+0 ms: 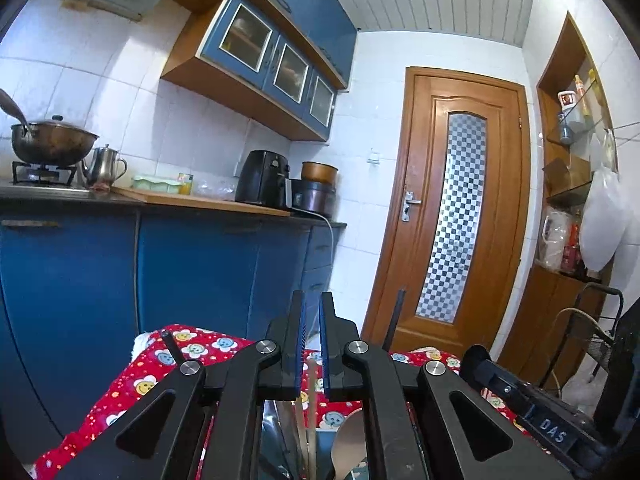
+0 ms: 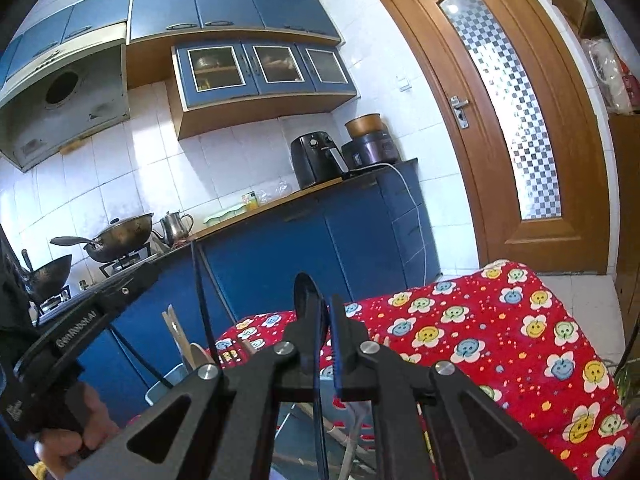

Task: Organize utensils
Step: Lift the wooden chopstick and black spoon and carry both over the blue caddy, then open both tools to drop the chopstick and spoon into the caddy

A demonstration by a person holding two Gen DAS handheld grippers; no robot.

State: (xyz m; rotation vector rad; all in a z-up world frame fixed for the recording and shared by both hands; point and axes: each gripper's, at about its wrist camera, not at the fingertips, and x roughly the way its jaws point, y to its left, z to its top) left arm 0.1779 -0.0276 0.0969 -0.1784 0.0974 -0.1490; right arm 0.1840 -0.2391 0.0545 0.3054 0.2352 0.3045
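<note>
In the lower left of the right wrist view, a blue holder [image 2: 168, 384] already contains wooden utensils. In the centre, my right gripper [image 2: 326, 344] is closed on a black spoon [image 2: 306, 292]. My left gripper [image 1: 313, 344] is closed, apparently on nothing. I judge the sorting is partly done.

Below the left claw [image 1: 313, 344], pale chopsticks [image 1: 310, 412] and a metal spoon [image 1: 349, 446] run off the bottom edge, their lower ends hidden behind the claw's black linkage. In the right claw [image 2: 325, 344], a black ladle [image 2: 307, 292] shows only its bowl — the handle drops behind the linkage. Left of it, a blue container [image 2: 170, 382] is largely hidden.
</note>
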